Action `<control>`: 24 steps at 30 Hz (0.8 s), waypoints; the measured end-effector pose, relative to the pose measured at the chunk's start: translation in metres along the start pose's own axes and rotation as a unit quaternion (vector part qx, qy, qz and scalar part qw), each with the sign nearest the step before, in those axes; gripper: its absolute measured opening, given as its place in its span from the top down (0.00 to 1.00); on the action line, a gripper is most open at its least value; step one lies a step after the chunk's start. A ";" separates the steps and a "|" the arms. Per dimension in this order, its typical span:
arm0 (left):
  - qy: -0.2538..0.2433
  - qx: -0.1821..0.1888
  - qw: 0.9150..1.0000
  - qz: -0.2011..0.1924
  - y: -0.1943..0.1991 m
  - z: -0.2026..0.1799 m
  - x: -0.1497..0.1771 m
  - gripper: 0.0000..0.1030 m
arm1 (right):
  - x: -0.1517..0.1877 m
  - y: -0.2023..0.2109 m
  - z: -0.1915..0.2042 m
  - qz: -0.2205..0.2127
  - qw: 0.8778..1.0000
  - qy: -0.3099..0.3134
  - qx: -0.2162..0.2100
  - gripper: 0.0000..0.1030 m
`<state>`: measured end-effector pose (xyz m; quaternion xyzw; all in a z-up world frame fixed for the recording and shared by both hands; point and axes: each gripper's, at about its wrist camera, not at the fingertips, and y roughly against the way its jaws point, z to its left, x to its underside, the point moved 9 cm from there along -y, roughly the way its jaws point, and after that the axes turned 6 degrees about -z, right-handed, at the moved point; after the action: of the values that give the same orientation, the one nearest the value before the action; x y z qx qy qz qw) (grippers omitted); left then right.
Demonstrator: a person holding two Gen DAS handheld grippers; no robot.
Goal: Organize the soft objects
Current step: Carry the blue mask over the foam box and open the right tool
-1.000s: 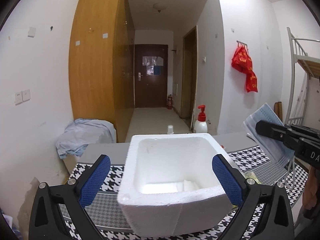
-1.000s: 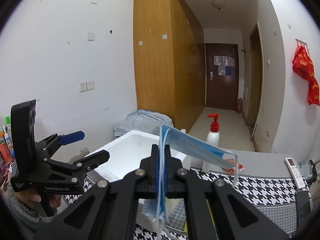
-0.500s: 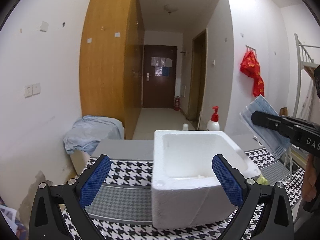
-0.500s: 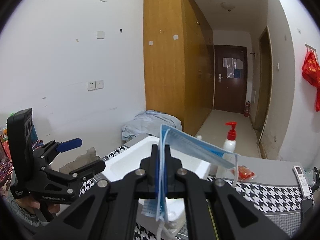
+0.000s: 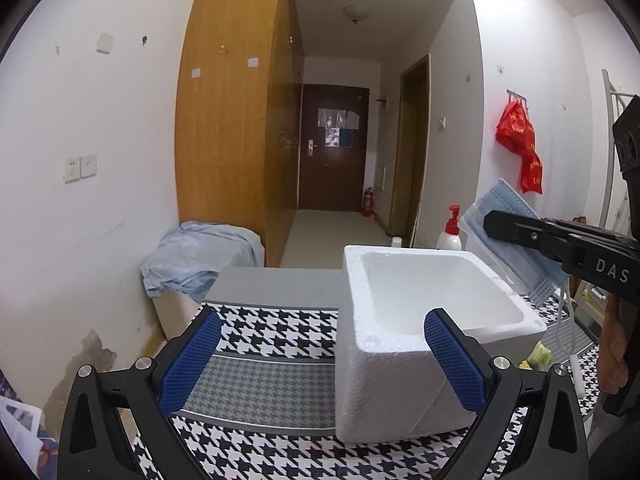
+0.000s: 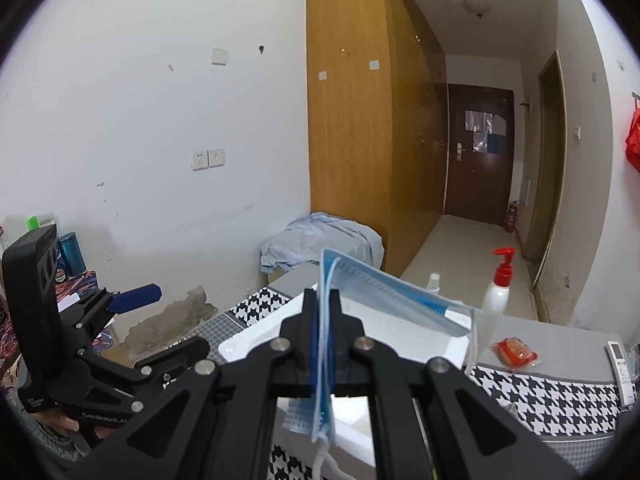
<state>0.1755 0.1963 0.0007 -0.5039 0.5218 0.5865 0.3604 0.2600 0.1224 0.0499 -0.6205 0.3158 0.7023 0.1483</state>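
A white foam box (image 5: 420, 320) stands on the houndstooth tablecloth (image 5: 272, 328). My right gripper (image 6: 323, 336) is shut on a blue face mask (image 6: 384, 292), held upright above the box's right side; the mask also shows in the left wrist view (image 5: 508, 240). My left gripper (image 5: 320, 356) is open and empty, its right finger (image 5: 452, 356) in front of the box's near wall, its left finger over bare cloth. The box's rim shows behind the mask in the right wrist view (image 6: 256, 340).
A white pump bottle with a red top (image 6: 498, 288) and a small clear bottle (image 6: 434, 280) stand behind the box. A red packet (image 6: 516, 352) and a remote (image 6: 620, 364) lie at the right. A yellow-green scrap (image 5: 538, 358) lies beside the box.
The left gripper has shifted left and back, so the box now sits toward its right finger. The right gripper with the mask has stayed over the box's right side.
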 end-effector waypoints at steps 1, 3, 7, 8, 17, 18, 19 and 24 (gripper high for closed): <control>0.003 0.000 1.000 0.000 0.000 0.002 0.001 0.01 | 0.000 -0.002 0.001 0.002 1.000 0.000 -0.001 0.94; 0.006 0.000 1.000 -0.001 0.001 0.005 0.002 0.01 | 0.001 -0.006 0.003 0.004 1.000 -0.002 -0.001 0.94; 0.013 0.001 1.000 0.001 0.000 0.010 0.004 0.01 | 0.005 -0.015 0.006 0.013 1.000 -0.002 -0.004 0.94; 0.012 0.000 1.000 0.003 0.000 0.011 0.005 0.01 | 0.006 -0.018 0.007 0.016 1.000 -0.001 -0.004 0.94; 0.014 -0.012 1.000 0.003 0.001 0.019 0.004 0.01 | 0.013 -0.033 0.010 0.034 0.999 -0.006 -0.007 0.94; 0.017 -0.013 1.000 0.003 0.001 0.020 0.004 0.01 | 0.015 -0.035 0.010 0.037 0.999 -0.007 -0.007 0.94; 0.021 -0.014 1.000 0.003 0.001 0.022 0.005 0.01 | 0.016 -0.037 0.010 0.040 0.999 -0.009 -0.006 0.94; 0.022 -0.016 1.000 0.003 0.003 0.024 0.005 0.01 | 0.018 -0.045 0.005 0.050 0.999 -0.018 -0.002 0.94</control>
<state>0.1664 0.2182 -0.0045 -0.5206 0.5216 0.5849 0.3387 0.2797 0.1562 0.0210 -0.5914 0.3423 0.7205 0.1179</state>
